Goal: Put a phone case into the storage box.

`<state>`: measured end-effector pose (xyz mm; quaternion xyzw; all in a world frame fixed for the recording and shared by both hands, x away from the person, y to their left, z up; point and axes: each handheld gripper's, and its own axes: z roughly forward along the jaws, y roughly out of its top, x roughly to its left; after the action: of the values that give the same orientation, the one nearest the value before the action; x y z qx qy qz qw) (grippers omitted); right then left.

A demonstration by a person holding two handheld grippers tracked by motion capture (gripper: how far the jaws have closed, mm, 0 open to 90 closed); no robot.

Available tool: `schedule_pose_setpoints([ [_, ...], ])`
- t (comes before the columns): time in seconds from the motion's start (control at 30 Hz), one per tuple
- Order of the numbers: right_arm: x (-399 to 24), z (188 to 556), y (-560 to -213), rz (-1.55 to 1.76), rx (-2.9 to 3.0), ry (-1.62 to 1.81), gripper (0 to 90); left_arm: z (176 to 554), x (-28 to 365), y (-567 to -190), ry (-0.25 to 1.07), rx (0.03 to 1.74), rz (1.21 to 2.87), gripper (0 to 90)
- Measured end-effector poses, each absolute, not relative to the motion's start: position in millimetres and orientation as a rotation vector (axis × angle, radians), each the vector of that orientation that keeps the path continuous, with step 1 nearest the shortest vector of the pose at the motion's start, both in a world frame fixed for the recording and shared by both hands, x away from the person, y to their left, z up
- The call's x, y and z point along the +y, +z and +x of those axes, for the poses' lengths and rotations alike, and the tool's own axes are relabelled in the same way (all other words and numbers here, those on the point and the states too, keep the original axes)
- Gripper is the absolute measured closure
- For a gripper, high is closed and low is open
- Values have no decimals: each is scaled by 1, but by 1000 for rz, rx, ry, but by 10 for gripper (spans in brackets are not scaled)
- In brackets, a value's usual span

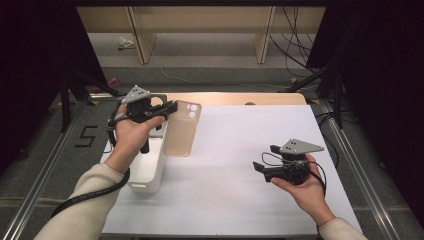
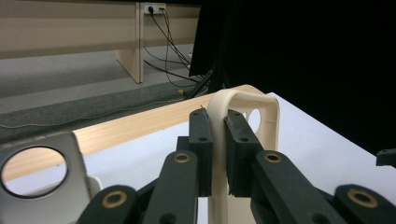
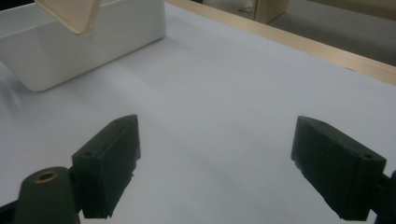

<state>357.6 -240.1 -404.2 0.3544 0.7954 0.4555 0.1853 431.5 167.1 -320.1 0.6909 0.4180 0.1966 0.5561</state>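
Looking down from the high view, the left gripper holds a translucent beige soft-plastic phone case above the white rectangular plastic bin; light and bendy, I judge.

Left gripper view: jaws pinch its rim, a sound hold; its lower part is cut off.

Right gripper view: jaws spread over white table.

Phone case between left jaws: soft, matt beige plastic. Bin beyond right jaws: smooth white plastic. Table edge: pale wood.
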Motion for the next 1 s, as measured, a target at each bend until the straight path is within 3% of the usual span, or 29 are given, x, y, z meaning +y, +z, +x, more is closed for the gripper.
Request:
schedule_pose_setpoints([
  [1.0,-260,355,-406,1091,2202,1298,163,444,219,-316,547,1028,1574,824],
])
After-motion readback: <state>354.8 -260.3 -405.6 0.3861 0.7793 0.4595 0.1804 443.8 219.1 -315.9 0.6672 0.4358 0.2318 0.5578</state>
